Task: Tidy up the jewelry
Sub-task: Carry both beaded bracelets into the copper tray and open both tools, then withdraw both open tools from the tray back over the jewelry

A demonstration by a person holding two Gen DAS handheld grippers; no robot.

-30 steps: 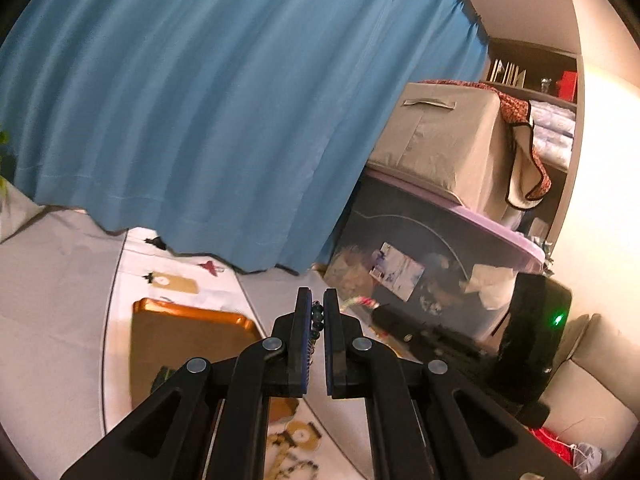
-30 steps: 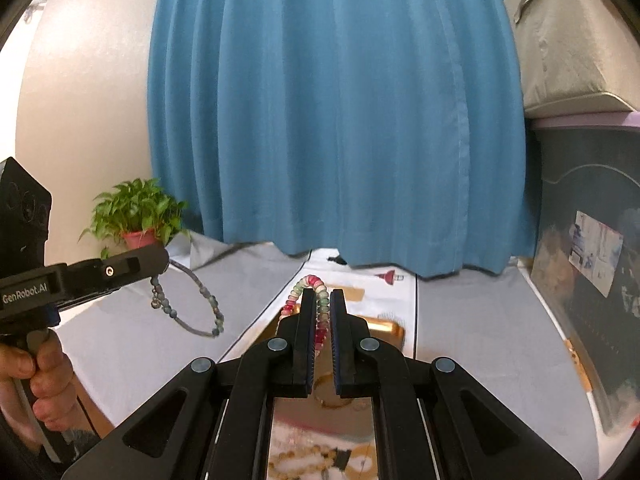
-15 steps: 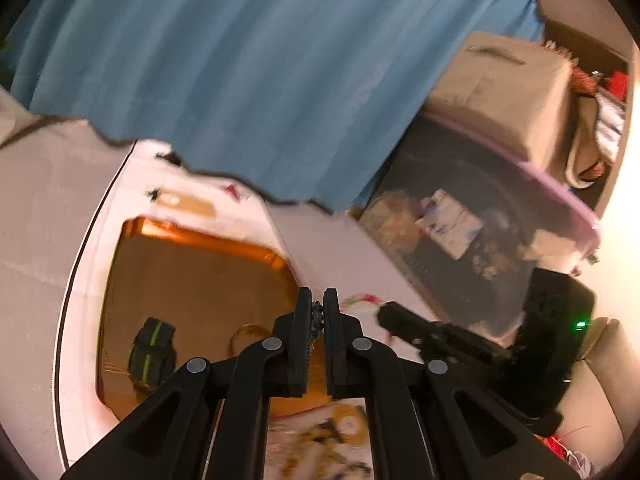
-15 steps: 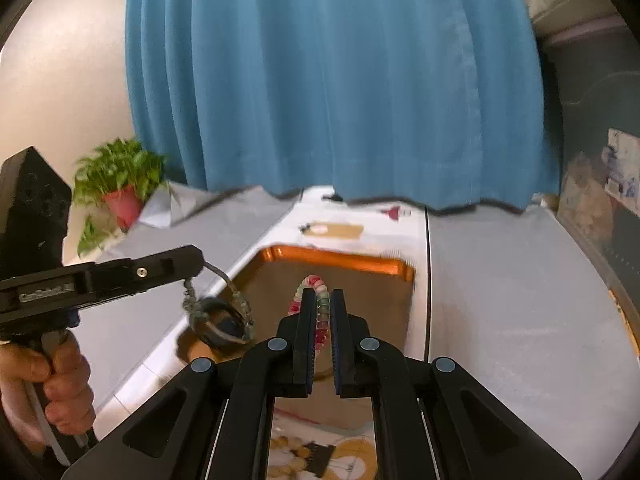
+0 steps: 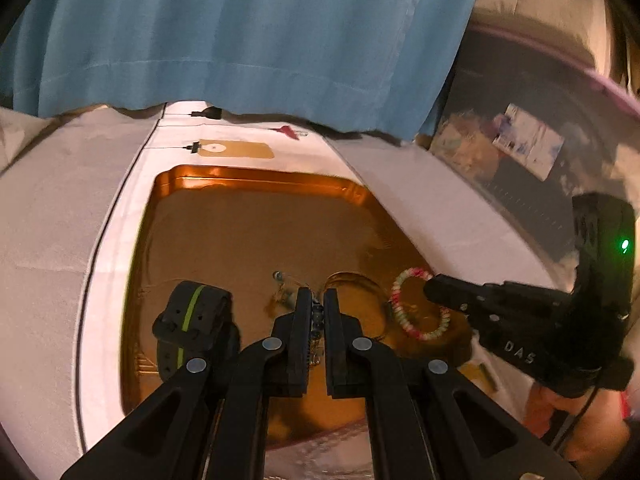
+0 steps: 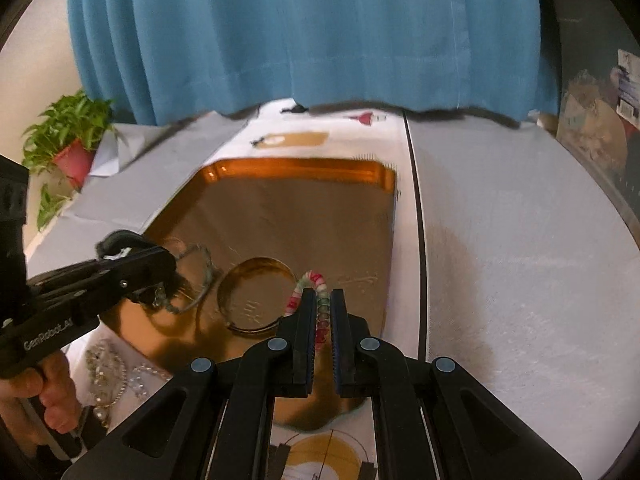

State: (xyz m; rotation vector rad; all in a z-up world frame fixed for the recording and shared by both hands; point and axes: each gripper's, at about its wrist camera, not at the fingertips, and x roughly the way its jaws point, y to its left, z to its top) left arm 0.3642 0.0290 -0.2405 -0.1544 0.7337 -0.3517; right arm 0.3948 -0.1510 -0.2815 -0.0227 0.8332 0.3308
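Note:
A copper tray (image 5: 256, 178) lies on a white cloth. In the left wrist view my left gripper (image 5: 316, 304) hangs low over the tray's near part, shut on a dark grey-green bead bracelet (image 6: 204, 276) that dangles onto the tray. My right gripper (image 6: 322, 300) is shut on a pink, white and green bead bracelet (image 6: 310, 280), whose loop (image 5: 416, 312) hangs just above the tray at the right. A gold bangle (image 6: 256, 300) lies flat between the two grippers. A black band with a green stripe (image 5: 192, 320) sits in the tray at the left.
A blue curtain (image 5: 240, 40) hangs behind the table. A sparkly necklace (image 6: 108, 376) lies on the cloth in front of the tray, near the hand (image 6: 52, 392) holding the left gripper. A potted plant (image 6: 68, 132) stands far left; a dark storage box (image 5: 540, 160) stands at the right.
Both grippers have come down from curtain height and tipped toward the tray, each still gripping its bracelet. The tray now fills the middle of both views.

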